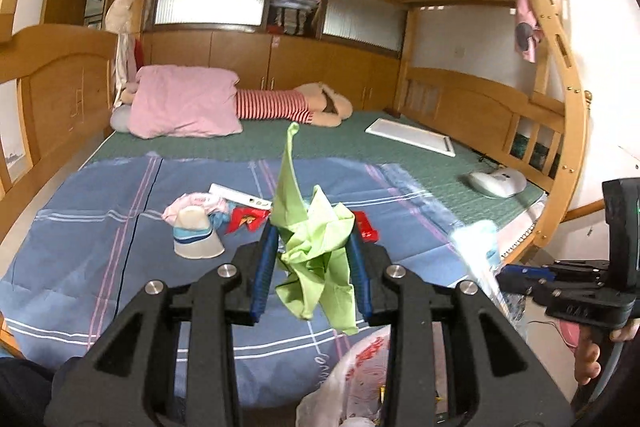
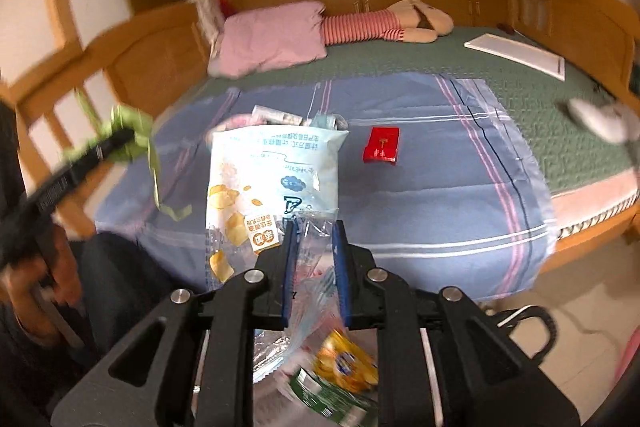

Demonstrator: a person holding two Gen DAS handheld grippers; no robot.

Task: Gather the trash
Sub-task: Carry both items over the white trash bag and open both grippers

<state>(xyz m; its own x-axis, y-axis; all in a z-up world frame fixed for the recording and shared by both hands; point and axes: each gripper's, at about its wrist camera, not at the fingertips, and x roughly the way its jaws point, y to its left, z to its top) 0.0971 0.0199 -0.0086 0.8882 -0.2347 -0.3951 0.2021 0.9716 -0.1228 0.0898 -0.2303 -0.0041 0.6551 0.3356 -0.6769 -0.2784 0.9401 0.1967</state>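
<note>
- Wooden bunk-bed framing surrounds a wide bed (image 1: 400, 147) covered by a green mat, with a blue plaid sheet (image 1: 100, 227) spread over its near half.
- Nearest the left wrist camera, the left hand-held gripper (image 1: 314, 247) is clenched on a crumpled green wrapper (image 1: 316, 239), one thin strip of it sticking upward.
- Below that gripper, a white plastic bag with red print (image 1: 360, 367) gapes at the frame's lower edge.
- Nearest the right wrist camera, the right hand-held gripper (image 2: 314, 259) has clear plastic film (image 2: 312, 247) between its blue pads; whether the pads press on it I cannot tell.
- A pale blue chip bag (image 2: 272, 179) rises just beyond those fingers, and yellow and green wrappers (image 2: 344, 367) lie blurred beneath them.
- Farther out on the sheet, a red packet (image 2: 382, 145) lies flat by itself.
- An upturned white cup (image 1: 198, 239) sits near a pink crumpled wrapper (image 1: 196, 203) and red wrappers (image 1: 244, 219).
- At the far end rest a pink pillow (image 1: 184, 103), a striped plush toy (image 1: 288, 105) and a flat white board (image 1: 412, 137).
</note>
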